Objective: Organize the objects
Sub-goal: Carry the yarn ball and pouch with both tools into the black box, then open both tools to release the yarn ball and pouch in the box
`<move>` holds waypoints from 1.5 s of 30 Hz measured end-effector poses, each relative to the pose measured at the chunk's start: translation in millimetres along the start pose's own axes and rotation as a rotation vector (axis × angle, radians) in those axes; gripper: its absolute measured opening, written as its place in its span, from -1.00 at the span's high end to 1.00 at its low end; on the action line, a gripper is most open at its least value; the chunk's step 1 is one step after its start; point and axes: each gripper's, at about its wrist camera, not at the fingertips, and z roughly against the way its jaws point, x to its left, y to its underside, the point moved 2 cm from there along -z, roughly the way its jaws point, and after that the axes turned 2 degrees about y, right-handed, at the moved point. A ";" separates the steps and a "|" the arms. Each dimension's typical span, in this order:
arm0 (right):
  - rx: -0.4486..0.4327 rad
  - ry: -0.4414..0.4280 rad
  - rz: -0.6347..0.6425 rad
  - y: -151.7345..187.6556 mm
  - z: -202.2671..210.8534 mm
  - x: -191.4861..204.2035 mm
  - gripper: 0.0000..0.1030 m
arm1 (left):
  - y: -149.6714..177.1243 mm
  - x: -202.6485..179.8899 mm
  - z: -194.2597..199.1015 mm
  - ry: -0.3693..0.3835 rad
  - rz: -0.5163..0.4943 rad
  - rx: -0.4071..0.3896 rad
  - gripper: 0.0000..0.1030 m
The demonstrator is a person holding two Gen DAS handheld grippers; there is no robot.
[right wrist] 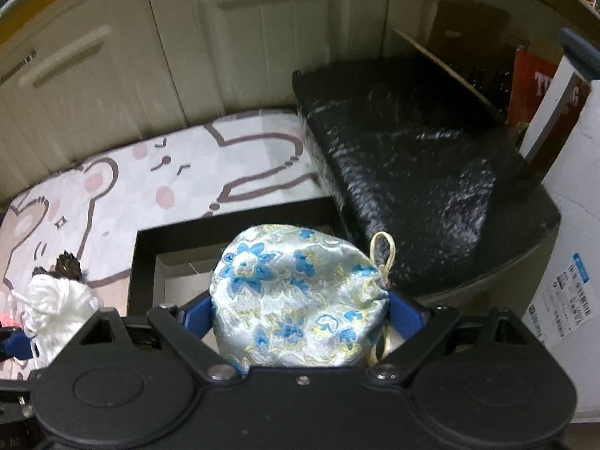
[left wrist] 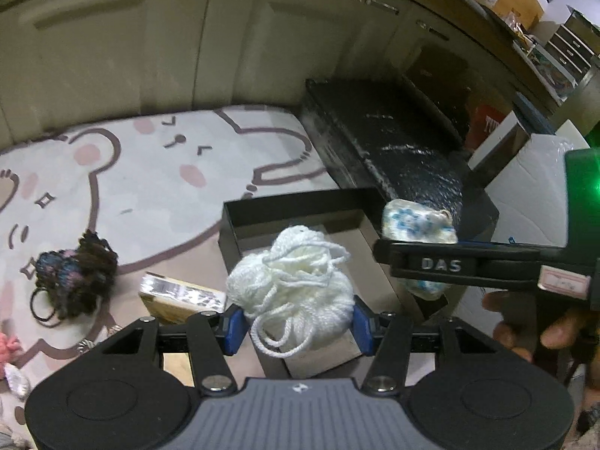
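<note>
My left gripper (left wrist: 296, 322) is shut on a ball of white yarn (left wrist: 292, 285), held over the near part of an open black box (left wrist: 292, 206) with a brown cardboard floor. My right gripper (right wrist: 300, 315) is shut on a silky pouch with blue flowers (right wrist: 296, 300); its cord loop (right wrist: 382, 251) sticks up on the right. That pouch (left wrist: 416, 221) also shows in the left wrist view, above the box's right side, with the right gripper's black body under it. The black box (right wrist: 232, 228) lies just beyond the pouch, and the white yarn (right wrist: 56, 300) appears at the far left.
A cartoon bear mat (left wrist: 150, 172) covers the floor. On it lie a dark yarn bundle with hair ties (left wrist: 75, 277), a small printed box (left wrist: 180, 296) and pink bits (left wrist: 11, 345). A black wrapped case (left wrist: 393, 142) sits right of the box. Cupboard doors (left wrist: 150, 37) stand behind.
</note>
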 end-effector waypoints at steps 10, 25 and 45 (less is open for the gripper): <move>0.082 -0.007 -0.061 6.9 -20.5 -0.6 -0.96 | 1.5 -4.3 -21.4 0.048 0.016 0.055 -0.08; 0.136 0.032 -0.084 7.2 -8.4 0.8 -0.96 | 5.6 -8.7 -38.5 -0.019 -0.003 0.109 -0.53; 0.109 0.092 -0.162 9.8 21.8 -8.7 -0.91 | 3.6 -1.2 -10.6 -0.086 -0.014 0.089 -0.53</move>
